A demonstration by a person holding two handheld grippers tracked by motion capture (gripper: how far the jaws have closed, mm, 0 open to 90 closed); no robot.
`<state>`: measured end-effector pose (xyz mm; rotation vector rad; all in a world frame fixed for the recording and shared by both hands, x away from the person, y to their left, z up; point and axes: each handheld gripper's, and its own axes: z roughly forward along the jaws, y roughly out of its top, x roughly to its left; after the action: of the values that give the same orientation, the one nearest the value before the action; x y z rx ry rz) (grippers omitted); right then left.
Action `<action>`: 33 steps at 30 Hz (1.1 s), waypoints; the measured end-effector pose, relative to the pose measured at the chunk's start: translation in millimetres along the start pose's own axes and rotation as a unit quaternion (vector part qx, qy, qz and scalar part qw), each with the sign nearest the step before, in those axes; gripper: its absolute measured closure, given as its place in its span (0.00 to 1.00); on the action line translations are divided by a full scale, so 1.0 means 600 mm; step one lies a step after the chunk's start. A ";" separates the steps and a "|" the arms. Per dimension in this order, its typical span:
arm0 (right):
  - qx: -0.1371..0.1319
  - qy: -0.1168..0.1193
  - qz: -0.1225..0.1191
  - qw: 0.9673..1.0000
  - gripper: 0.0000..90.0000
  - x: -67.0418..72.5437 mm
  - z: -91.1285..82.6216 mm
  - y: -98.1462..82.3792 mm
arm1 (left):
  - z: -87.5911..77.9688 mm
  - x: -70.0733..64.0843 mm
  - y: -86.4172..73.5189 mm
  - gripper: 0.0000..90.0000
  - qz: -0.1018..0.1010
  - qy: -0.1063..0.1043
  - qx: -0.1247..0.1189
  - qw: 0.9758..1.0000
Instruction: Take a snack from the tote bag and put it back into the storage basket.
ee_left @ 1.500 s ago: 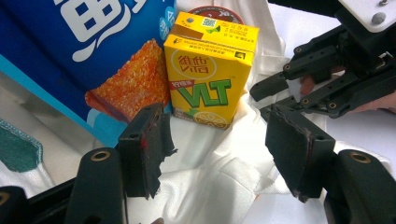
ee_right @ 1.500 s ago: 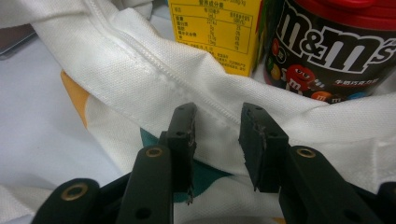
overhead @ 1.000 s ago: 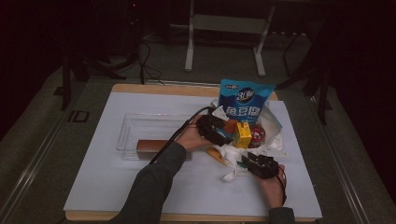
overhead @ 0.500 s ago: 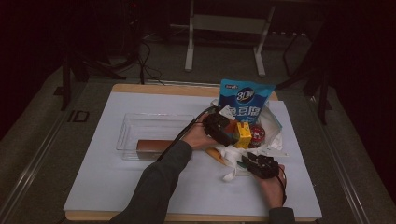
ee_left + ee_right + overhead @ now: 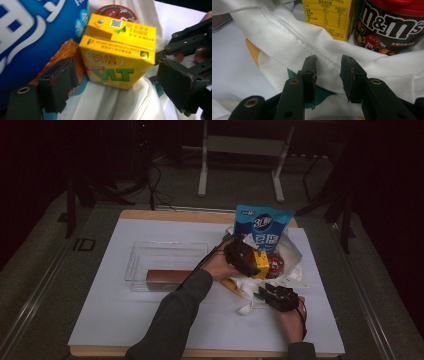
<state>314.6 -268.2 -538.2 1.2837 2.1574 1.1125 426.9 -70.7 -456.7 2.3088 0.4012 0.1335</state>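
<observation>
I have my left tongs (image 5: 117,82) spread wide around the yellow drink carton (image 5: 117,53); the jaws have just been opening, and the pads stand clear of its sides. The carton stands in the white cloth bag (image 5: 287,272) near the right edge of the table (image 5: 100,320), between the blue snack pouch (image 5: 260,225) and the chocolate tub (image 5: 390,25). My right tongs (image 5: 328,75) stand part-way apart astride the bag's hem; I cannot tell whether they pinch it. The clear tray (image 5: 165,255) toward the table's left holds one brown bar (image 5: 167,277). I judge the carton just placed or about to be lifted; which, I cannot tell.
</observation>
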 end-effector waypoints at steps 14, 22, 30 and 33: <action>-0.001 0.002 0.001 1.000 0.72 0.000 -0.001 0.000 | 0.022 0.007 0.015 0.17 0.015 -0.005 0.001 1.000; -0.002 0.003 0.001 1.000 0.72 -0.001 -0.001 0.000 | 0.038 0.007 0.018 0.22 0.016 -0.012 0.003 1.000; -0.003 0.006 0.002 1.000 0.71 -0.002 -0.001 0.000 | 0.052 0.000 0.017 0.24 0.029 -0.005 0.011 1.000; -0.003 0.006 0.002 1.000 0.71 -0.002 -0.001 0.000 | 0.052 -0.001 0.016 0.27 0.031 -0.004 0.014 0.999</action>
<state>314.7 -269.4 -538.2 1.2828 2.1598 1.1304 435.6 -98.6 -471.5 2.3485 0.3303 0.1499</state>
